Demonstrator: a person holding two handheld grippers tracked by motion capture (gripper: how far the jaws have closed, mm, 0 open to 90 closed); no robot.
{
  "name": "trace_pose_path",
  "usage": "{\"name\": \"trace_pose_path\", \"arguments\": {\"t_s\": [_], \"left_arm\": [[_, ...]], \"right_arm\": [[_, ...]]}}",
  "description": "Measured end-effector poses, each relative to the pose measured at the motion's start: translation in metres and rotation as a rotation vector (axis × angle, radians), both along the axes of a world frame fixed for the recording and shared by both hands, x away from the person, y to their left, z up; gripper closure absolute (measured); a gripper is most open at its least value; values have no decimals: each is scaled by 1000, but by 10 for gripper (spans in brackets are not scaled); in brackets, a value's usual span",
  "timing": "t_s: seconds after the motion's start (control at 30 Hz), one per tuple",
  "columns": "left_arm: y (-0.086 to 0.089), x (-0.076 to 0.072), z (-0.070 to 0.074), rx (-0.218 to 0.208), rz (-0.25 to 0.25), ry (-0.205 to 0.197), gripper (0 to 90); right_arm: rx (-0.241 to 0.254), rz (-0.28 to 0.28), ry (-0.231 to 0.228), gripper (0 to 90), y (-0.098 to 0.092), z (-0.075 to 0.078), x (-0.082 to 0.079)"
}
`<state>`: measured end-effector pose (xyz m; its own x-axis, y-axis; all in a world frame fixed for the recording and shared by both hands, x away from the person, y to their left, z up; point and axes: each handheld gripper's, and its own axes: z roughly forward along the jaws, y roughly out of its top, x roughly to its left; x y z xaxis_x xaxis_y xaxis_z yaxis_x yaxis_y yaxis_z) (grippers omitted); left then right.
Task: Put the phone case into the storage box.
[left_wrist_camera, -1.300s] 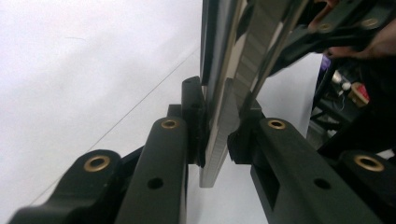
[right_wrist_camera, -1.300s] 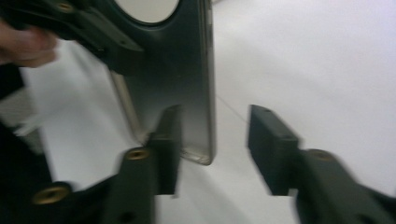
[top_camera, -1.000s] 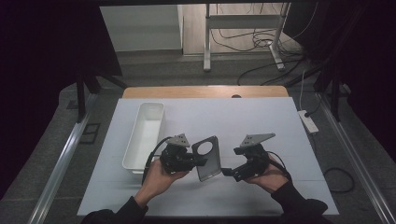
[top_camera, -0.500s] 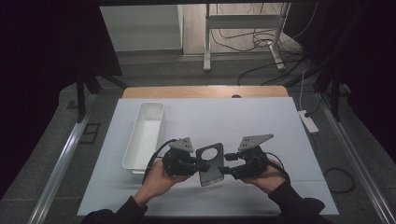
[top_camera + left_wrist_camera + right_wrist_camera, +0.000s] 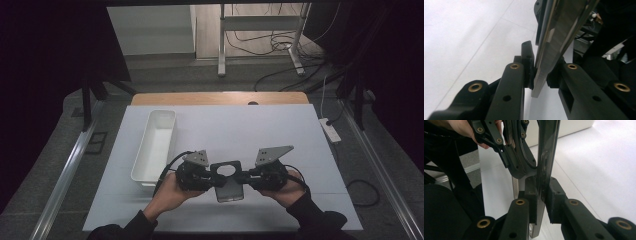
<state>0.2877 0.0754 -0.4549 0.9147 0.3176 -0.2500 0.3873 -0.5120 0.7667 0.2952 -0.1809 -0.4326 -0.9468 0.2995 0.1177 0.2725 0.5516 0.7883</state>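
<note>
A flat dark phone with a round ring on its back is held between both grippers just above the white table, near the front edge. My left gripper is shut on its left edge; in the left gripper view the pads press the phone's silvery edge from both sides. My right gripper has just been closing and is now shut on the right edge. In the right gripper view my right gripper clamps the phone's dark rim, with the left gripper beyond.
A long white bin stands on the left part of the table, just beyond the left hand. A wooden strip runs along the far edge. A power strip lies on the floor to the right.
The right gripper has moved left to the phone and closed on its right edge. The phone has swung from a tilt to lie flatter between the two grippers.
</note>
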Motion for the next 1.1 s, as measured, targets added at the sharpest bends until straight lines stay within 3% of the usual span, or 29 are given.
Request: {"name": "trace_pose_path", "arguments": {"t_s": [0.1, 0.4, 0.53, 0.63, 0.87, 1.1], "left_arm": [[2, 1, 1, 3, 16, -11, 764], [6, 3, 0, 20, 120, -42, 395], [8, 5, 0, 21, 150, -47, 317], [9, 6, -1, 26, 184, -57, 207], [13, 8, -3, 17, 245, -63, 113], [10, 8, -6, 52, 285, -79, 25]], "right_arm": [[-4, -17, -20, 807, 0, 1, -2], [-19, -86, -43, 806, -2, 2, -2], [-26, -101, -54, 807, -3, 2, -2], [-29, -129, -63, 807, -5, 3, -2], [-27, -224, -72, 806, -6, 3, -2], [3, -318, -32, 807, -6, 1, -2]]}}
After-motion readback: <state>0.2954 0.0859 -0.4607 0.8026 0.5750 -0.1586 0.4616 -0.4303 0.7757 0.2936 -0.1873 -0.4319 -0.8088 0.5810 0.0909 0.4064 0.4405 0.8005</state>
